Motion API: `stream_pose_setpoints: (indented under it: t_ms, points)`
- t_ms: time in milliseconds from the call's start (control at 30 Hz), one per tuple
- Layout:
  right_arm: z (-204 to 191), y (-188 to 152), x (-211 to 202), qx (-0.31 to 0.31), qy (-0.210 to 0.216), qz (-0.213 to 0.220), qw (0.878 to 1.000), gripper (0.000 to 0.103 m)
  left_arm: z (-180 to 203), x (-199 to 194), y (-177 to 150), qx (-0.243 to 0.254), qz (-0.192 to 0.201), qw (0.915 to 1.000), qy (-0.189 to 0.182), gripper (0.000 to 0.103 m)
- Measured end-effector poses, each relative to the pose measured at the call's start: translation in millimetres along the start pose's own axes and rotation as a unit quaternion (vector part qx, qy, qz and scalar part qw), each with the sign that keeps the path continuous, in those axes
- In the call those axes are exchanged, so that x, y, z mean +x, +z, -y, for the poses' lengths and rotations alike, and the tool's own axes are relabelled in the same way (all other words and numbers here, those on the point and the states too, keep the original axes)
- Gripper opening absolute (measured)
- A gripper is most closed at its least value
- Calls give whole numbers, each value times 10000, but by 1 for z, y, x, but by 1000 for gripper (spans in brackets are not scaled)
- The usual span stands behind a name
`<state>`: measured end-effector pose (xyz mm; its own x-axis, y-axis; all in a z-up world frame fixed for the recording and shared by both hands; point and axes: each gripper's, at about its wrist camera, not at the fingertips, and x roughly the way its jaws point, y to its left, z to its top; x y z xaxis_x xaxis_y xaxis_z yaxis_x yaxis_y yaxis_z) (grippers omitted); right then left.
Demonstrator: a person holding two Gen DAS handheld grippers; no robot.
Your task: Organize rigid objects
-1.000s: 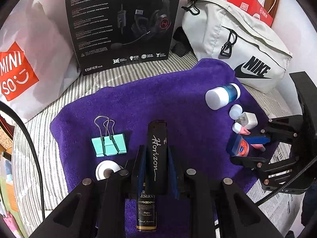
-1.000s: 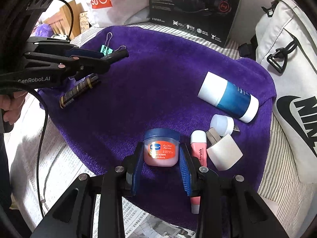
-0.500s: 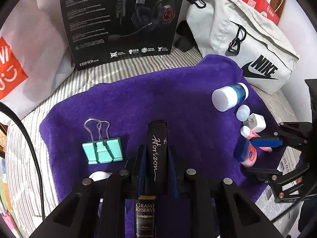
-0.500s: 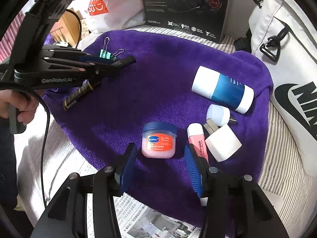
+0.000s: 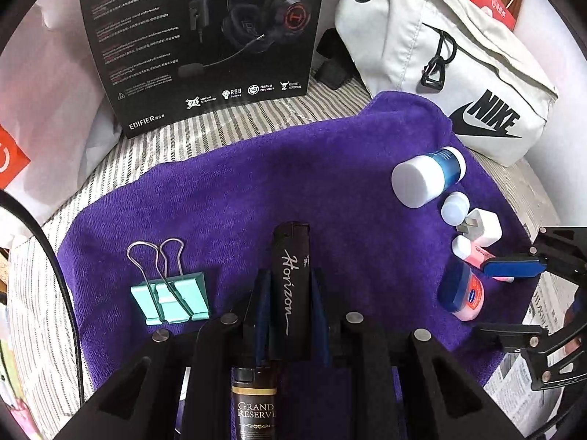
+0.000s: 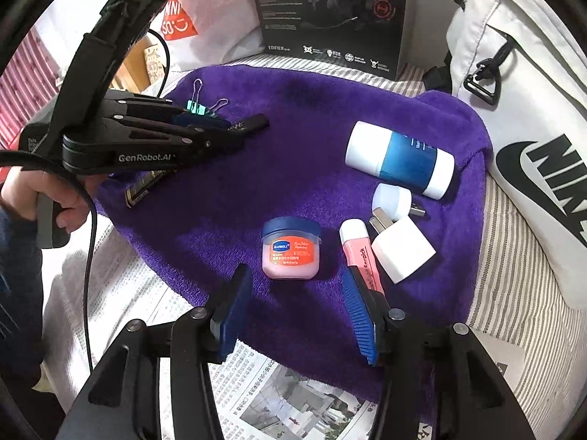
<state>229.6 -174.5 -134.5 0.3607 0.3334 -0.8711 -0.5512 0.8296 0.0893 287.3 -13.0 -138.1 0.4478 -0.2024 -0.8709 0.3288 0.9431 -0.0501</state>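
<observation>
My left gripper (image 5: 290, 278) is shut on a black lighter (image 5: 291, 253) marked "Horizon", held just above the purple towel (image 5: 293, 190). A dark "Grand Reserve" tube (image 5: 255, 403) lies under it. A teal binder clip (image 5: 170, 297) lies to the left. My right gripper (image 6: 295, 282) stands open at the towel's near edge. The blue-lidded pink balm jar (image 6: 291, 247) sits free just beyond its fingertips. A pink lip tube (image 6: 361, 249) lies against the right finger. Beside it are a white plug (image 6: 403, 249), a small white-capped USB piece (image 6: 392, 201) and a white-and-blue bottle (image 6: 400, 159).
A black headset box (image 5: 205, 44) stands behind the towel, with a white Nike bag (image 5: 458, 73) to its right and a white Miniso bag (image 6: 179, 25) at the left. Newspaper (image 6: 275, 396) lies under the towel's near edge. A person's hand (image 6: 69, 201) holds the left gripper.
My right gripper's jaws have opened off the balm jar and drawn back a little; the jar stays on the towel. My left gripper has carried the lighter further in over the towel.
</observation>
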Motion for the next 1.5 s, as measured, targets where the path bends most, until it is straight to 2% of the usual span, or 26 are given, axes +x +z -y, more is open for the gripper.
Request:
stream_pose_setpoints:
  t_ms: [500,633,733,1000,1067,1167,1233,1300,1400,1500]
  points:
    - [2,-3,-1,171,29,10,9998,51,4,7,8,91,-14,9999,125,22]
    - [3,-3,-1,170,22,15,9999,51,4,6,8,30,-32,10000,61,25]
    - [3,-4,-4,167,-16,29,9999,52,5,4,6,45,-43,10000,32,30]
    - [8,-12,-16,344,-201,99,9992,58,13,0,-5,136,-97,9999,27,53]
    - [10,-15,-20,416,-259,133,9987,59,14,-3,-9,133,-105,9998,46,55]
    - [10,-18,-26,512,-420,185,9976,65,15,-10,-14,110,-87,9999,7,56]
    - [10,-21,-29,569,-539,217,9967,68,17,-18,-17,107,-51,9999,35,60]
    - [10,-24,-33,647,-583,230,9959,70,19,-27,-20,123,5,9998,123,68]
    - [5,-29,-37,656,-753,213,9948,80,20,-45,-27,129,133,9995,254,75]
    - [2,-34,-41,643,-863,221,9939,82,20,-64,-37,36,270,9994,214,86]
